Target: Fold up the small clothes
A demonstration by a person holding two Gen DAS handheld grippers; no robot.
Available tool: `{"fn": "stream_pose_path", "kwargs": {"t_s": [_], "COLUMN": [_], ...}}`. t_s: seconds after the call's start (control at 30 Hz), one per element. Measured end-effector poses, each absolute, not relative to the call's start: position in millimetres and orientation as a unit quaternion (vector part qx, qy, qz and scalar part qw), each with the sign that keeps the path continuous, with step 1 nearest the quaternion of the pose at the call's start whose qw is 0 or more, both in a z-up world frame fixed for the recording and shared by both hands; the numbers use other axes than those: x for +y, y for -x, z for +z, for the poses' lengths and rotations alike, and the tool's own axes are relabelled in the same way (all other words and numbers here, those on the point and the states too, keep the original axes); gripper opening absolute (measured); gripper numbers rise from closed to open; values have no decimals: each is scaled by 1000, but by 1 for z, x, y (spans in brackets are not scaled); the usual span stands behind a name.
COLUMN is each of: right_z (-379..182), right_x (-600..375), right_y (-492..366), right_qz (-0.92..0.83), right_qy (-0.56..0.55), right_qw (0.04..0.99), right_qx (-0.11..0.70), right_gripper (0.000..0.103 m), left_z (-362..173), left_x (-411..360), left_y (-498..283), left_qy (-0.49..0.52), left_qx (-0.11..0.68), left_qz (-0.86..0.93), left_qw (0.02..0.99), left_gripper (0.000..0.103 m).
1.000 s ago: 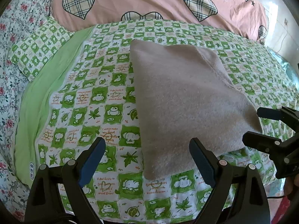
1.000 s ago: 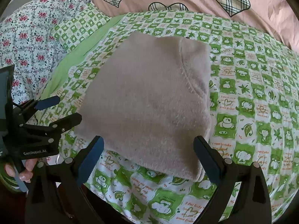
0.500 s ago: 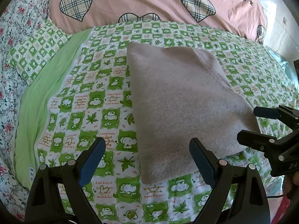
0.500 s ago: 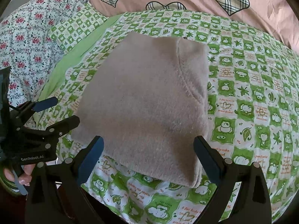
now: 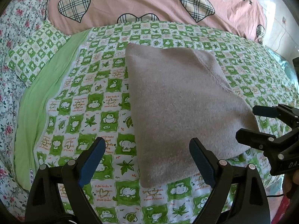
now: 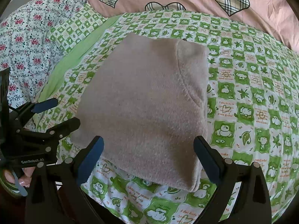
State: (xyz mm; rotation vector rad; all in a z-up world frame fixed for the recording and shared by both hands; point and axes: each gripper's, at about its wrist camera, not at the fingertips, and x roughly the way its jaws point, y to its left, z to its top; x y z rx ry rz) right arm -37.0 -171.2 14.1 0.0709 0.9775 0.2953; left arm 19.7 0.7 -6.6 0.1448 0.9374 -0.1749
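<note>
Both grippers' fingers wide open, empty, near garment

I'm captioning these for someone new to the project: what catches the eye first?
A folded beige garment lies flat in the middle of a green-and-white checked sheet. Behind it runs a pink quilt with plaid hearts. Both grippers, left and right, are open at the garment's near edge, holding nothing.
</note>
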Motion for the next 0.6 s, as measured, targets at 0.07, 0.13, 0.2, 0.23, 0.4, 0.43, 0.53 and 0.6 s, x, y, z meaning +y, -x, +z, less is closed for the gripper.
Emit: {"fn": "stream_pose_path", "kwargs": {"t_s": [0.07,0.13,0.2,0.23,0.4,0.43,0.53,0.6], "right_z": [14,14,16,17,22,23,26,26], "right_x": [-171,-171,-172,-173,-176,-177,-181,-184], "right_y": [38,38,35,32,26,25,20,18], "right_qz": [141,142,142,142,140,138,131,130], "right_qy": [-33,-33,-33,-32,-37,-39,-44,-48], "right_qw": [872,872,872,872,875,876,879,879], "right_qx": [468,467,467,466,461,460,456,456], "right_gripper": [97,97,97,97,97,97,97,97], "left_z": [-6,-6,-5,-4,-4,-3,-2,-2], "left_x": [0,0,-1,-1,-3,-3,-4,-5], "left_y": [-21,-22,-22,-23,-28,-29,-34,-37], "left_qy": [-70,-70,-69,-69,-74,-75,-74,-75], "left_qx": [451,450,449,448,443,441,439,438], "left_qz": [-85,-84,-86,-85,-82,-81,-84,-82], "left_qw": [886,886,887,887,890,890,892,892], "left_gripper": [92,92,92,92,92,92,92,92]}}
